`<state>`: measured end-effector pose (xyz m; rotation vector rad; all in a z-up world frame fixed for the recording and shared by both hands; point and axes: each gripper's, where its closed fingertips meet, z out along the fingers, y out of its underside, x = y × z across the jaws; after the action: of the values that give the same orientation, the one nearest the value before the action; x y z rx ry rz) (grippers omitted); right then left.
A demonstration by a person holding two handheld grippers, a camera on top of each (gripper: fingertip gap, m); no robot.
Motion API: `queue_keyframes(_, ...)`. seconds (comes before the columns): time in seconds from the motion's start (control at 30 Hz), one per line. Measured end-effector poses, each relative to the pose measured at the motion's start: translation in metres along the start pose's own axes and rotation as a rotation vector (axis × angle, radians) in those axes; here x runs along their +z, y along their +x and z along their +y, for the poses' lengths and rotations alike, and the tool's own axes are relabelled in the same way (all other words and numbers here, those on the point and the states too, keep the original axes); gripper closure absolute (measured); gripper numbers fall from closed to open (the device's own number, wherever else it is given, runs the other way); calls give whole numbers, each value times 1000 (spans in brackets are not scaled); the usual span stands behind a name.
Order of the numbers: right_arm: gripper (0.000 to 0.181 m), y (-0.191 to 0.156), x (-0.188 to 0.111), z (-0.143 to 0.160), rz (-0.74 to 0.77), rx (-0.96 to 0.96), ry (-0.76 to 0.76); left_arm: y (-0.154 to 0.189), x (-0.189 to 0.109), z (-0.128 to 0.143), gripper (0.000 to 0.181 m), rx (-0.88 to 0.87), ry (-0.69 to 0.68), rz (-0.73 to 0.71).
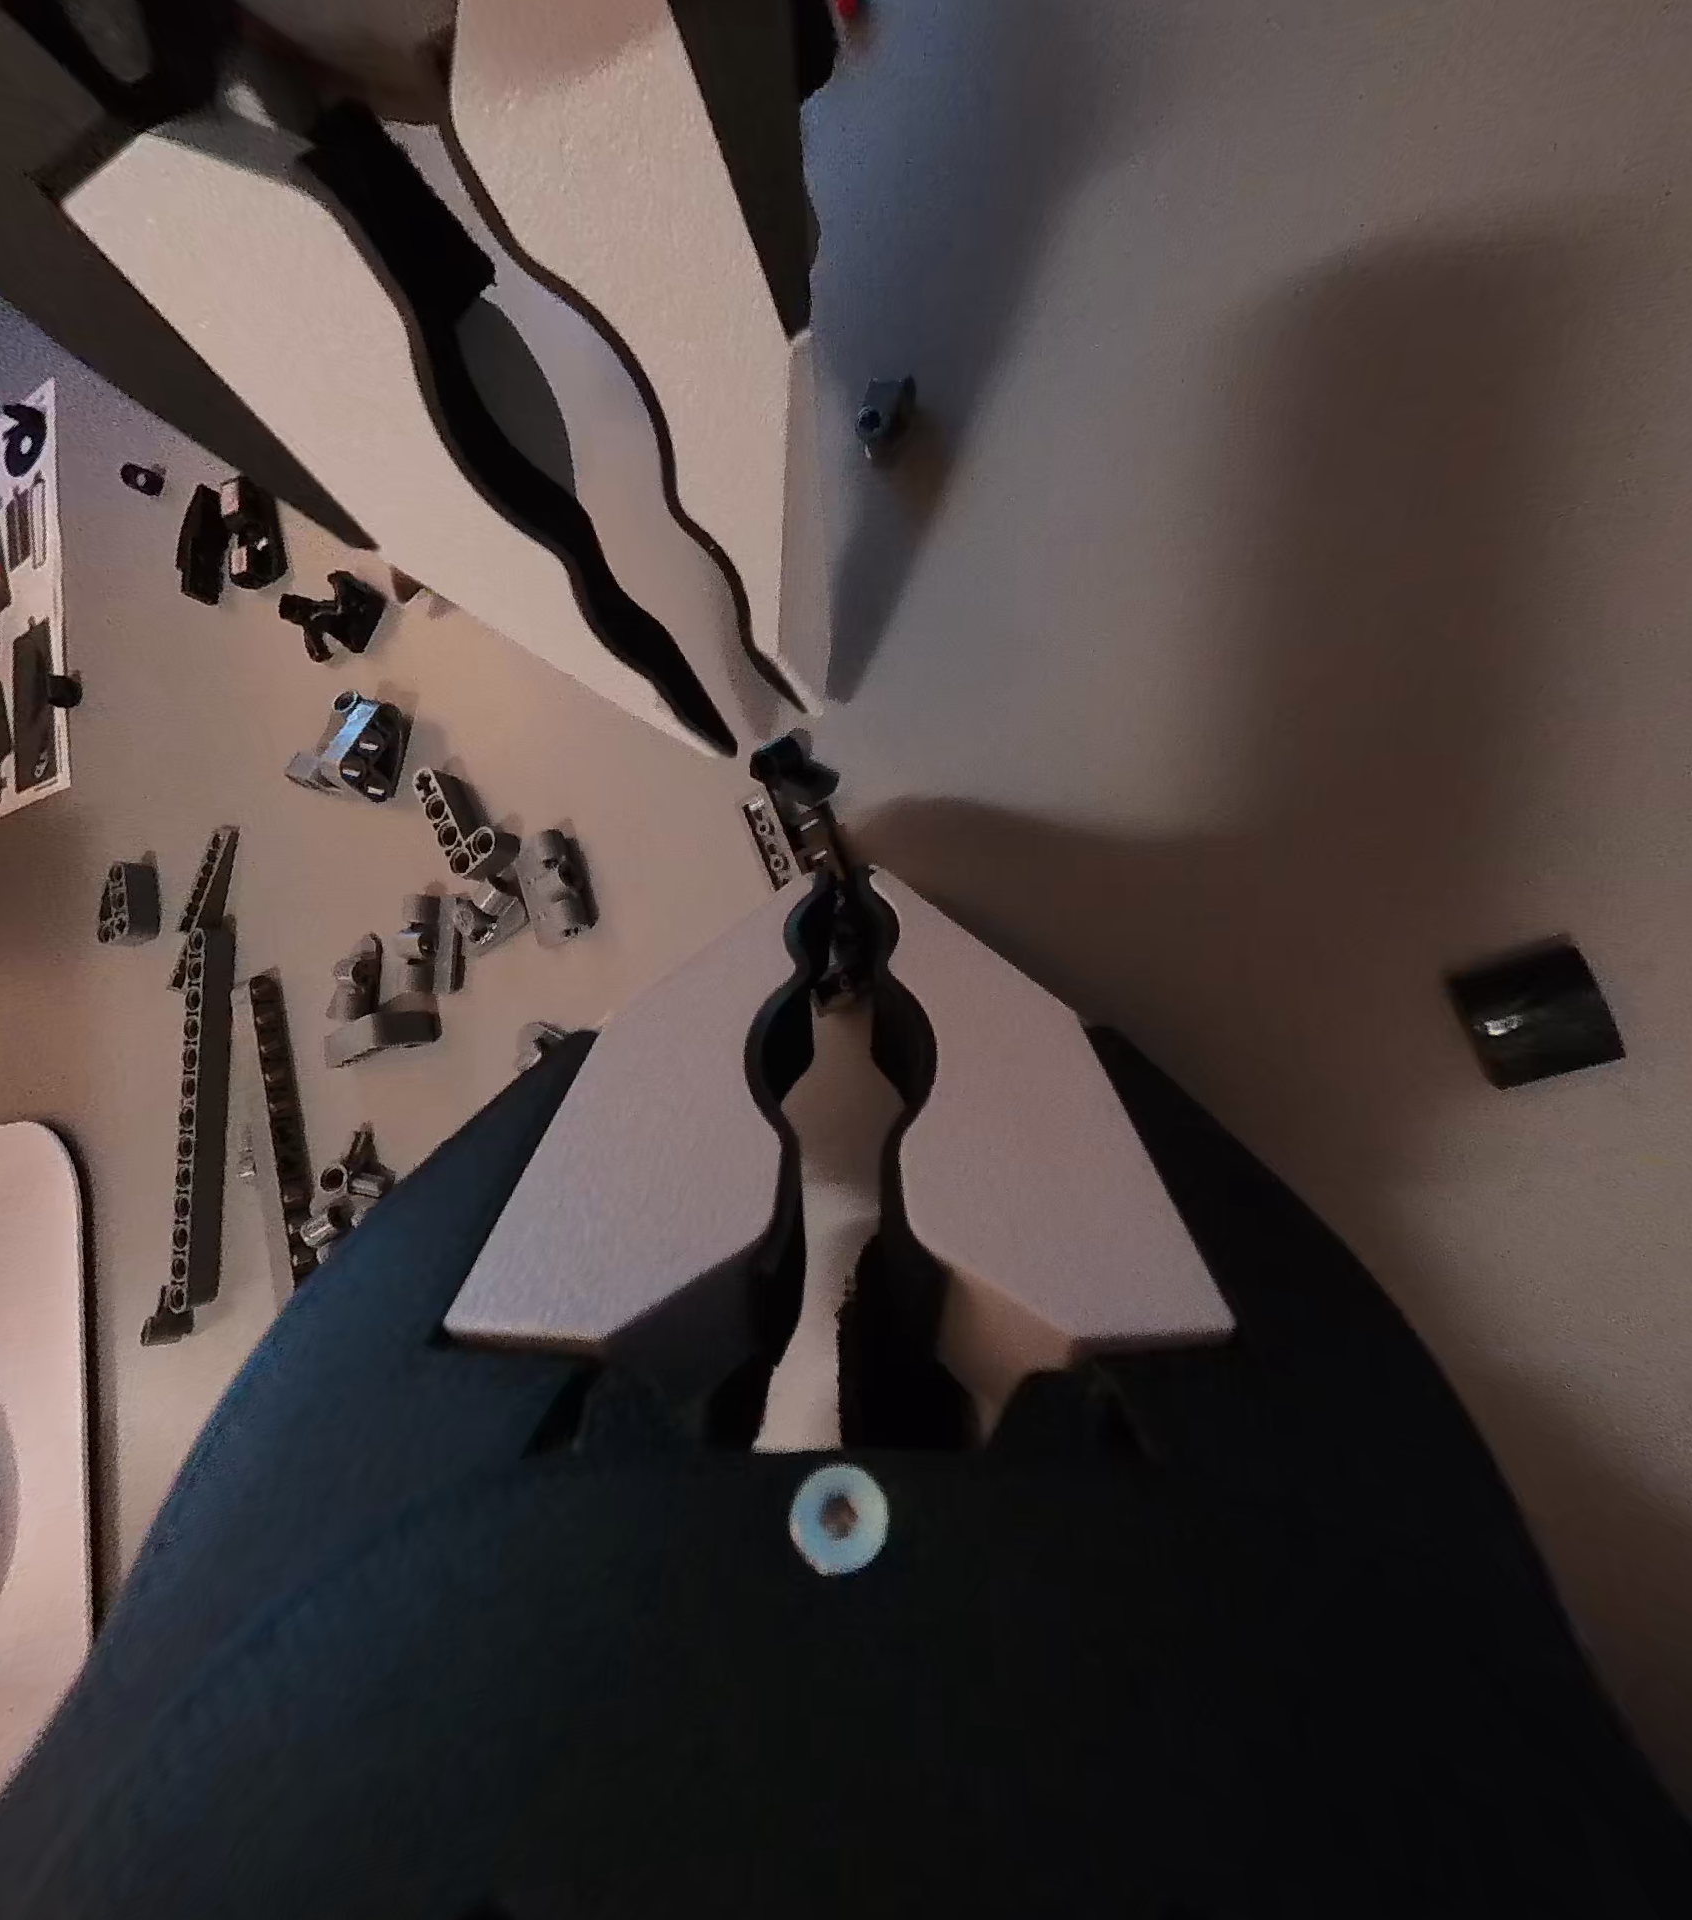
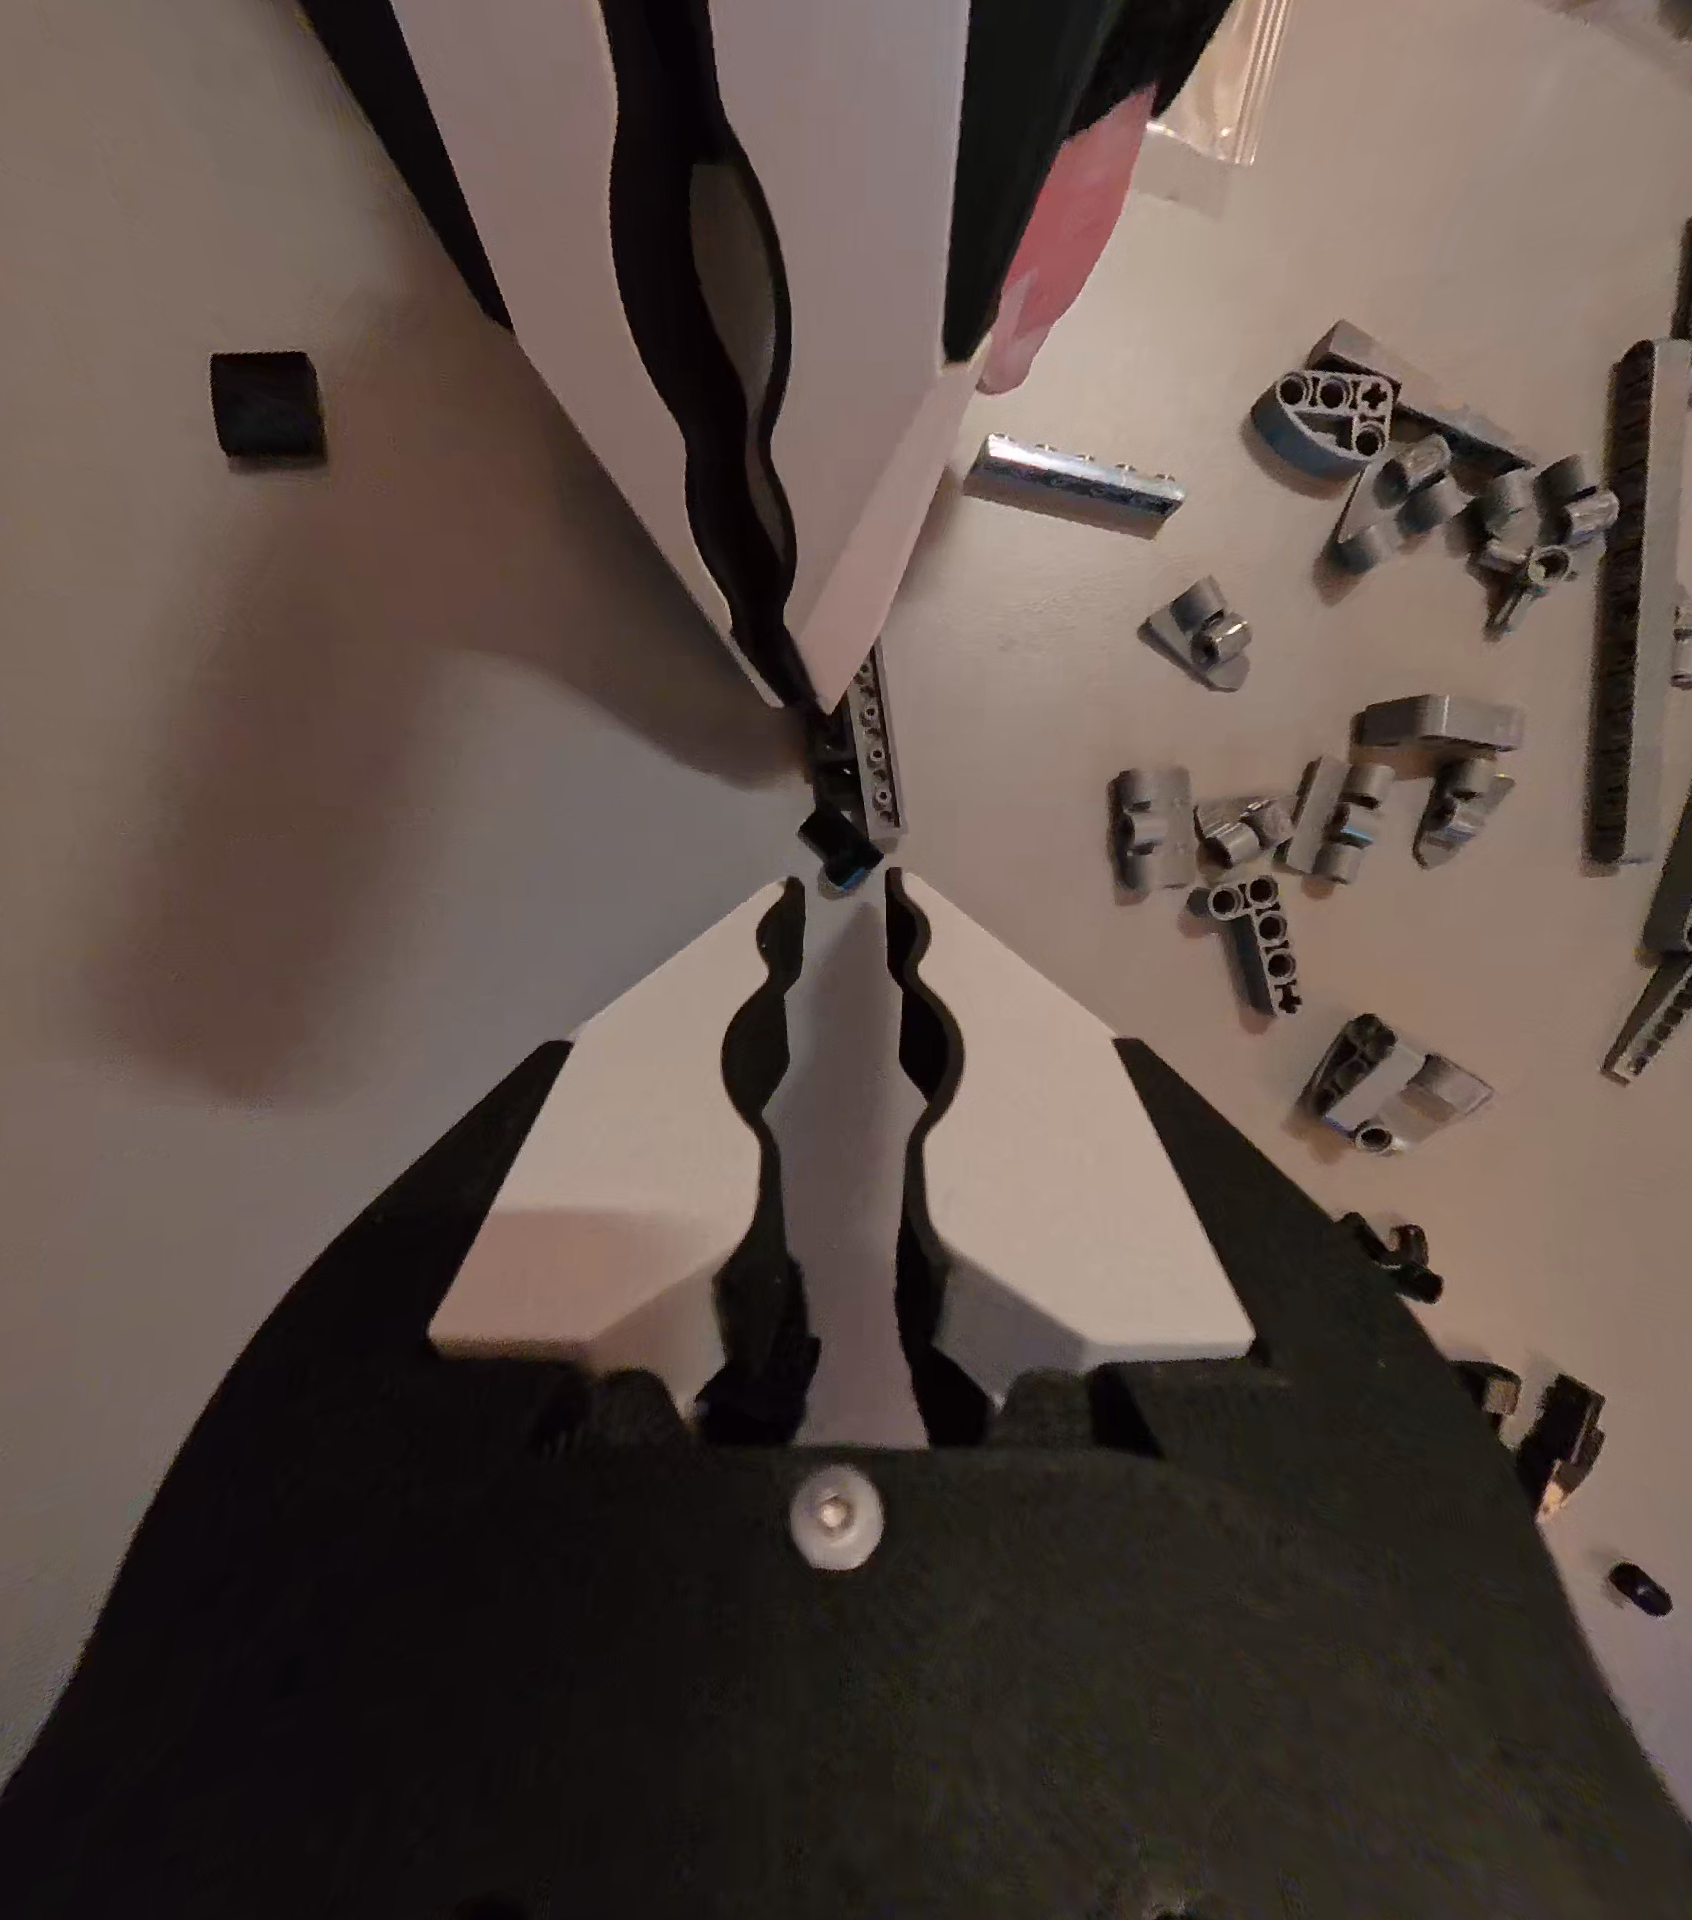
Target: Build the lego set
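Your left gripper (image 1: 844, 883) is clamped on a small grey-and-black lego assembly (image 2: 868, 748), holding it above the table (image 1: 1341, 520). Your right gripper (image 2: 842, 883) faces it tip to tip with its jaws parted, a narrow gap between them, and a small black piece (image 2: 837, 836) sits just ahead of its tips at the assembly's end. Loose grey beams and connectors (image 2: 1341, 790) lie scattered to one side; a black curved block (image 1: 1533, 1023) lies apart on the other
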<state>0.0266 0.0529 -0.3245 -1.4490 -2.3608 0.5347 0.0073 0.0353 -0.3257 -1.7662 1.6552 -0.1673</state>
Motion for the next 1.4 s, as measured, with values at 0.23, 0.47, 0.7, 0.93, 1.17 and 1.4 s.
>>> queue_keyframes(0.23,172,0,8,1,-7,27,-2,2,1,3,180,-7,-30,-5)
queue_keyframes(0.47,176,2,10,0,10,113,11,2,3,1,181,-44,-37,-33)
queue_keyframes(0.7,177,8,7,1,9,255,45,0,7,-3,180,-107,-60,-85)
queue_keyframes(0.93,177,10,5,-2,4,353,101,1,9,-6,179,-124,-70,-104)
queue_keyframes(1.17,178,9,7,-1,2,385,113,2,10,-8,179,-118,-74,-102)
queue_keyframes(1.4,177,9,6,-2,2,394,102,0,10,-8,179,-93,-75,-121)
